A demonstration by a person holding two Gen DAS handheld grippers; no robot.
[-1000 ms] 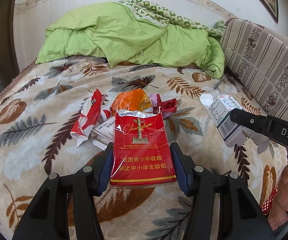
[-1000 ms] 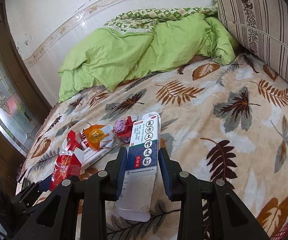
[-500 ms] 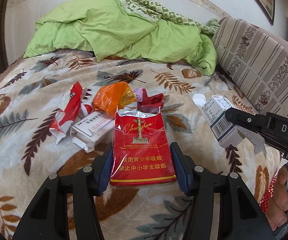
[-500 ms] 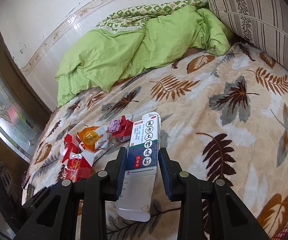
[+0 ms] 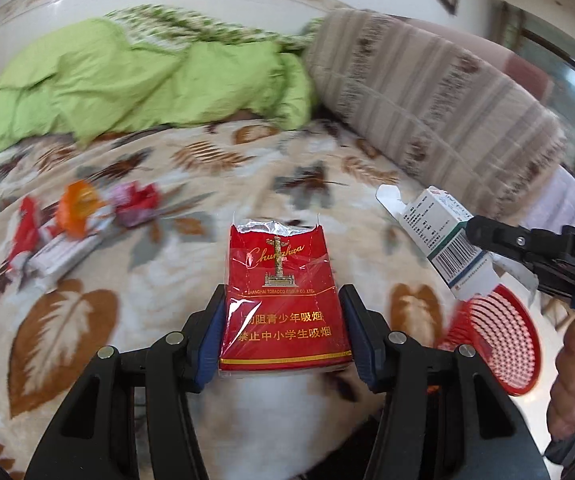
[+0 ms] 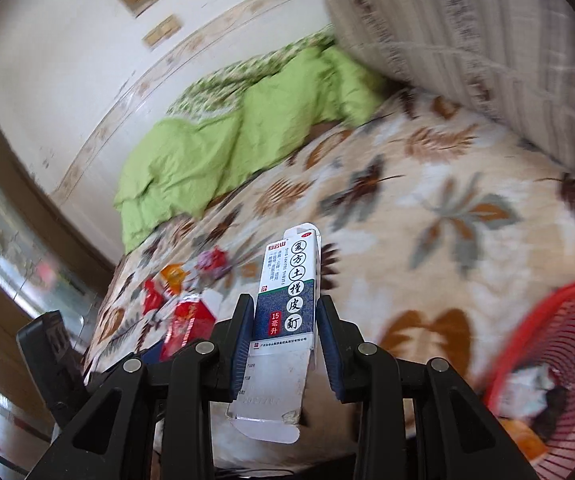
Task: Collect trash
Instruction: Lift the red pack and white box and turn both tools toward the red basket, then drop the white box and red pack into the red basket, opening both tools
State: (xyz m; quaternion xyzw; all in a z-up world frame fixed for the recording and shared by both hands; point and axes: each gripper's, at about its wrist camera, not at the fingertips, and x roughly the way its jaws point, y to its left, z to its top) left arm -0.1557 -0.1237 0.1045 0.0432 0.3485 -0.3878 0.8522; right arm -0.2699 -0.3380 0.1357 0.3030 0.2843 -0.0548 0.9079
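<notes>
Left gripper [image 5: 283, 332] pinches the pack [image 5: 283, 300], right gripper [image 6: 285, 344] the carton [image 6: 287, 300]; releasing short of the basket [image 6: 559, 380] would drop both onto the bed [image 6: 467, 240].

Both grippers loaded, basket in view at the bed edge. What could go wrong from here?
1. The medicine box sits in the right gripper with its open flap hanging below the pads; it may snag the red basket rim.
2. The cigarette pack in the left gripper is soft and torn open at the top; it could crumple and slip out.
3. Both hands head for one small basket and might collide.
</notes>
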